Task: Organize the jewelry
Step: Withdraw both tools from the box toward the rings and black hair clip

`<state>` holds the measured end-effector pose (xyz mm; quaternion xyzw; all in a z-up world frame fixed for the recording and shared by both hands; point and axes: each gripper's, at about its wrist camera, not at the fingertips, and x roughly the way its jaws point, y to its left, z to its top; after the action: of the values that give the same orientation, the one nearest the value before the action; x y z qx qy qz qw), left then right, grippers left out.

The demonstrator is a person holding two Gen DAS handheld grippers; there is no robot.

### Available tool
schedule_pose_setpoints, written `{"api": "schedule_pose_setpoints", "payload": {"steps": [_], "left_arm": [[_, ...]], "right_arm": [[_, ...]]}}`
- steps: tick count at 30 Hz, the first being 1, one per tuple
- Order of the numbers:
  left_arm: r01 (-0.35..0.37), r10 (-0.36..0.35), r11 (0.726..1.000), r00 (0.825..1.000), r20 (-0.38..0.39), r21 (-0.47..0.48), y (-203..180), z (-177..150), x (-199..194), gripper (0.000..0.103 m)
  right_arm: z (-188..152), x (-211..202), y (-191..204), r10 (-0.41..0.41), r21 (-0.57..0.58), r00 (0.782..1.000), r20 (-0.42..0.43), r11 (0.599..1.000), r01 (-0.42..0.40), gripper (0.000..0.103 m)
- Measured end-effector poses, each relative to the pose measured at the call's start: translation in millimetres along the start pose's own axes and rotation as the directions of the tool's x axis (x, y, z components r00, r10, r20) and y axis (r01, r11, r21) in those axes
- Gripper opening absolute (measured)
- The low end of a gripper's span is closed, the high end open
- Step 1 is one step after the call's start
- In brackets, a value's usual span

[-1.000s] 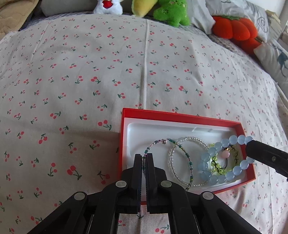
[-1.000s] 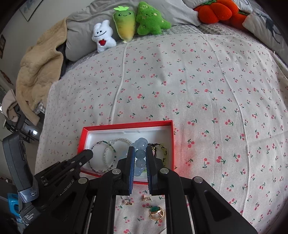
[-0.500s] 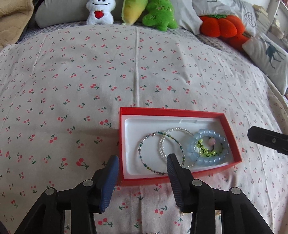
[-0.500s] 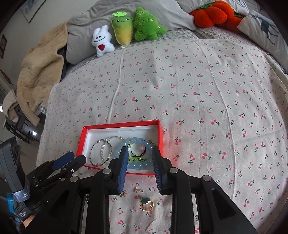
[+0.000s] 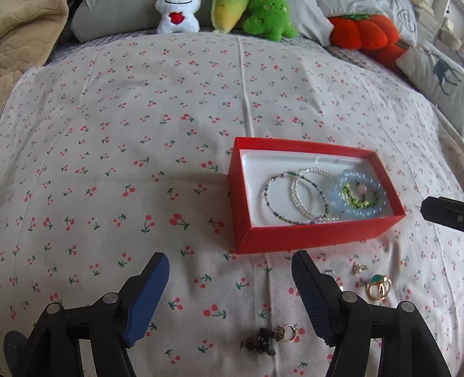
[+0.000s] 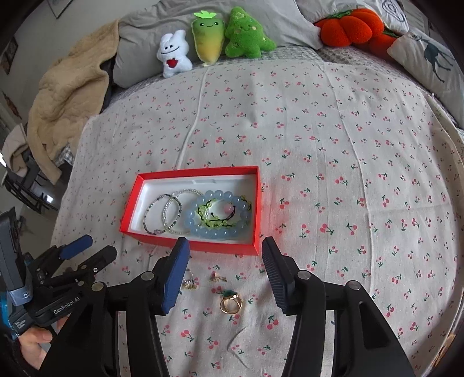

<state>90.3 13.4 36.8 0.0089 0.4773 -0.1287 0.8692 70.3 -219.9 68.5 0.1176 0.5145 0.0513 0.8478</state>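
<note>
A red box with a white lining sits on the cherry-print bedspread. It holds a dark beaded bracelet, a clear beaded bracelet, a pale blue bead bracelet and a green bead bracelet. In front of the box lie a gold ring with a green stone, small earrings and dark earrings. My left gripper is open and empty, below the box. My right gripper is open and empty above the ring.
Plush toys, an orange pumpkin cushion and pillows line the far edge of the bed. A beige blanket lies at the back left. The left gripper also shows in the right wrist view.
Both grippers let go of their bracelets, opened wide and pulled back toward me. The dark bracelet and blue bracelet now lie in the box.
</note>
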Motion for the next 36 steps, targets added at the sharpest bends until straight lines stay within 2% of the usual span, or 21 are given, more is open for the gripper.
{"api": "schedule_pose_setpoints", "payload": {"steps": [5,14,26,36], "left_arm": [[-0.005,0.005,1.000,1.000,-0.026,0.002,6.7,-11.8,-2.4,0.083],[-0.030,0.032,0.999,0.997,-0.070,0.035,10.2,-35.5,-2.0,0.090],[-0.051,0.062,0.996,0.988,-0.144,0.077,17.8,-70.8,6.3,0.091],[-0.051,0.071,0.992,0.983,-0.170,0.117,17.5,-90.9,12.3,0.091]], "right_arm": [[-13.8,-0.2,1.2,-0.027,-0.024,0.999,-0.019,0.999,0.026,0.063],[-34.6,7.9,-5.9,-0.097,-0.043,0.993,-0.068,0.995,0.094,0.064],[-63.7,20.6,-3.6,-0.173,-0.130,0.978,-0.121,0.979,0.157,0.066],[-90.3,38.5,4.3,-0.219,-0.229,0.959,-0.180,0.957,0.176,0.069]]}}
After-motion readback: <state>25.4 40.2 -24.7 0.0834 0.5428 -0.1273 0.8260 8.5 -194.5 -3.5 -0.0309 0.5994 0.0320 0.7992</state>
